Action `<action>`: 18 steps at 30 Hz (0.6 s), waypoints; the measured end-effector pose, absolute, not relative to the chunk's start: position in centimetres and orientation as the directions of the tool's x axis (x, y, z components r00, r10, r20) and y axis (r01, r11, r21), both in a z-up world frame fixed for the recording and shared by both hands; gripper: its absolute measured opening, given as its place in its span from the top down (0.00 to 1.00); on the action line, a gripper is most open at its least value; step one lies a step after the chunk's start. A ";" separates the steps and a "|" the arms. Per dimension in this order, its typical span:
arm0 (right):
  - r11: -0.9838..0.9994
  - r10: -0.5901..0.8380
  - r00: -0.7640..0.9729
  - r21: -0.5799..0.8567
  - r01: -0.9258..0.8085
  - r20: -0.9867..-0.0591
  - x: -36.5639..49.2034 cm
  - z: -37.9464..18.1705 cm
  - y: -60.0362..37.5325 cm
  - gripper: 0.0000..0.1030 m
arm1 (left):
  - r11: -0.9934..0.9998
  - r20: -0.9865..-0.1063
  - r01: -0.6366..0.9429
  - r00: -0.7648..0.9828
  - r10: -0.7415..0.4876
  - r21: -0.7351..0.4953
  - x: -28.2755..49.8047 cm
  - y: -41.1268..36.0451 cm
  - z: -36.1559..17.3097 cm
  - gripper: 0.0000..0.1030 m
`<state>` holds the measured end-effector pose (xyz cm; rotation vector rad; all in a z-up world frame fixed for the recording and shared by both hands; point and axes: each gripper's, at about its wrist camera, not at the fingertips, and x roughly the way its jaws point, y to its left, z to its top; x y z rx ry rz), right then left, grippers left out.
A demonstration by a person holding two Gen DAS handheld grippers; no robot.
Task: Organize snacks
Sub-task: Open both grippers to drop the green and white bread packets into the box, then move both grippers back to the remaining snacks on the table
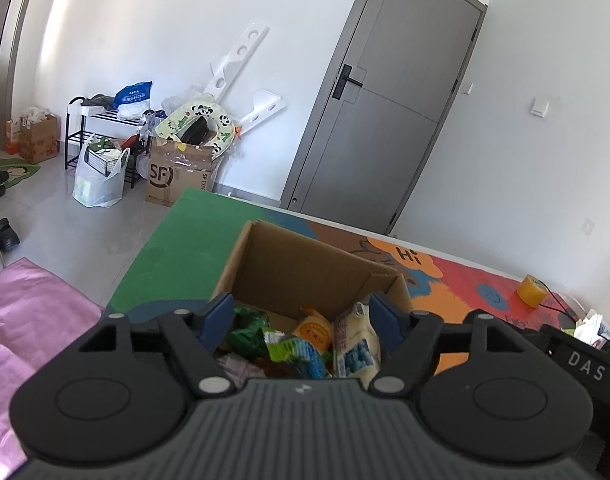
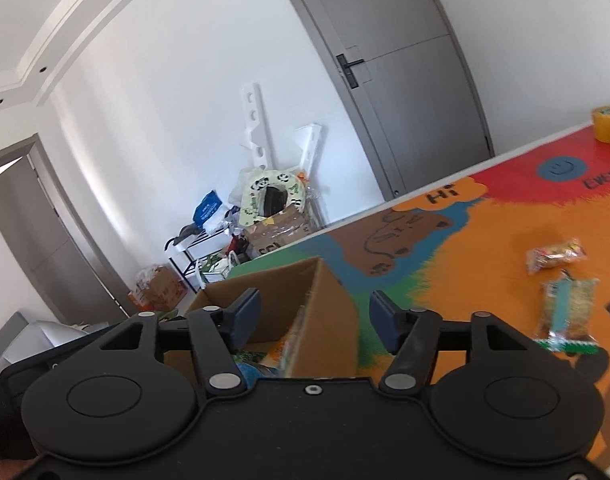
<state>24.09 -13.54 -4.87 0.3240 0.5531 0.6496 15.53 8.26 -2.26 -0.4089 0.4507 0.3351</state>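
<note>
An open cardboard box [image 1: 305, 268] stands on a colourful mat-covered table [image 1: 173, 240]. Several snack packets lie inside it: a green one [image 1: 247, 330], an orange one [image 1: 315, 330] and a pale yellow one [image 1: 355, 344]. My left gripper [image 1: 301, 312] is open and empty, just above the box's near side. My right gripper [image 2: 315, 312] is open and empty, over the box's right wall [image 2: 317, 312]. Two snack packets lie on the table to its right: a clear one with orange contents [image 2: 555, 256] and a teal-and-brown one [image 2: 567, 312].
A yellow tape roll [image 1: 531, 290] sits at the table's far right; it also shows in the right wrist view [image 2: 609, 124]. A black device marked DAS [image 1: 585, 364] sits at right. Pink fabric [image 1: 21, 320] lies at left. Boxes and bags [image 1: 177, 168] stand by the wall beside a grey door [image 1: 385, 112].
</note>
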 end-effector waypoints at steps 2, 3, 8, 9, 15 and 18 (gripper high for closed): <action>0.756 0.643 0.665 0.452 -0.474 -0.380 24.0 -5.0 -14.3 0.38 | 0.868 -0.484 -0.399 0.846 0.224 -0.296 15.6 7.7 -2.1 0.24; 0.758 0.639 0.669 0.455 -0.467 -0.379 24.0 -5.0 -14.8 0.35 | 0.869 -0.484 -0.400 0.845 0.227 -0.292 15.6 7.4 -2.1 0.22; 0.767 0.622 0.688 0.469 -0.439 -0.374 23.9 -5.2 -17.1 0.23 | 0.872 -0.489 -0.399 0.843 0.226 -0.283 15.5 5.6 -2.1 0.17; 0.767 0.620 0.690 0.472 -0.434 -0.374 23.9 -5.3 -17.6 0.21 | 0.872 -0.492 -0.401 0.840 0.229 -0.280 15.6 5.3 -2.0 0.16; 0.773 0.606 0.704 0.480 -0.414 -0.369 23.7 -5.6 -19.9 0.09 | 0.891 -0.501 -0.358 0.846 0.182 -0.279 15.9 3.4 -2.1 0.15; 0.776 0.600 0.713 0.484 -0.406 -0.364 23.6 -5.7 -21.1 0.02 | 0.902 -0.486 -0.339 0.856 0.177 -0.267 15.9 2.1 -2.1 0.15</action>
